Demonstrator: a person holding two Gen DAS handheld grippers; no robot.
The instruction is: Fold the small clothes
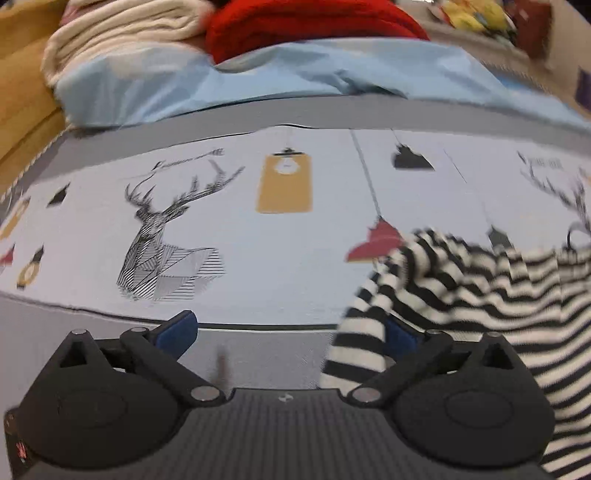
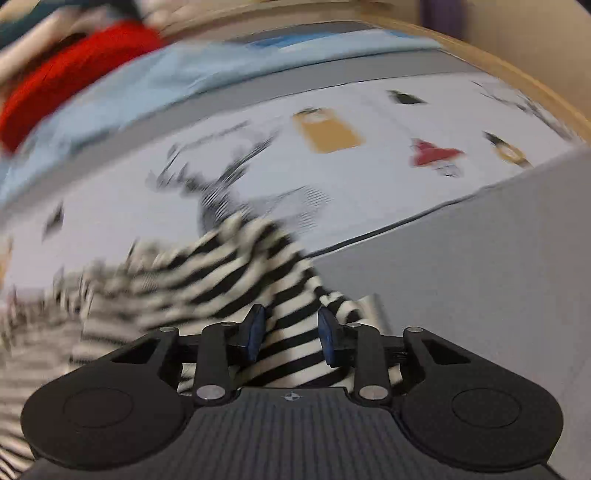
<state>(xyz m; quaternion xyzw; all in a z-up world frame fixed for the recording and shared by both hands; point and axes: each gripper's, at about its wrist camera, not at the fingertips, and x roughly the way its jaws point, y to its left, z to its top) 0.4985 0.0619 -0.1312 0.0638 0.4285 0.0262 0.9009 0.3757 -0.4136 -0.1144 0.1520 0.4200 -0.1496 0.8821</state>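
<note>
A black-and-white striped garment (image 1: 480, 280) lies bunched on the printed bed sheet at the lower right of the left wrist view. Its near edge hangs over the right finger of my left gripper (image 1: 290, 326). That gripper's jaws stand wide apart with only bare sheet between them, and its left blue pad (image 1: 177, 334) is free. In the right wrist view, which is blurred, the same striped garment (image 2: 221, 266) runs up into my right gripper (image 2: 290, 325). There a fold of the striped cloth fills the gap between the blue pads, which press on it.
The bed sheet (image 1: 295, 258) is pale with deer and lamp prints and has a grey border. Behind it lie a light blue cloth (image 1: 258, 77), a red garment (image 1: 314, 22) and a cream blanket (image 1: 122, 33). A wooden bed edge (image 2: 517, 81) curves along the right.
</note>
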